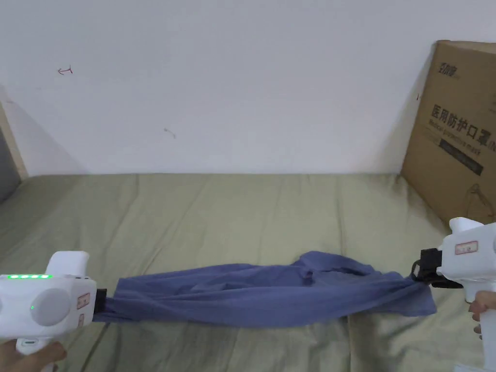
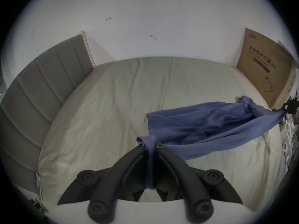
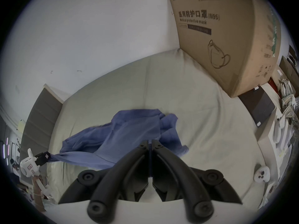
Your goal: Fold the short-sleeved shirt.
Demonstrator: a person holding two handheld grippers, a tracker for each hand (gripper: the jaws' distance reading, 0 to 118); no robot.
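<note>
A blue short-sleeved shirt (image 1: pixel 271 295) hangs stretched in a bunched band just above the bed, between my two grippers. My left gripper (image 1: pixel 100 301) is shut on its left end; in the left gripper view the blue cloth (image 2: pixel 202 127) runs pinched between the black jaws of that gripper (image 2: pixel 150 145). My right gripper (image 1: pixel 420 273) is shut on the right end, and in the right gripper view the shirt (image 3: pixel 123 135) spreads out beyond its closed tips (image 3: pixel 151 144). The shirt sags in the middle and a flap trails below the right end.
The bed (image 1: pixel 232 213) has a wrinkled pale green sheet. A large cardboard box (image 1: pixel 460 131) leans at the back right. A grey padded headboard (image 2: pixel 40 85) stands at the left. A white wall is behind. A dark flat item (image 3: pixel 257 104) lies beside the box.
</note>
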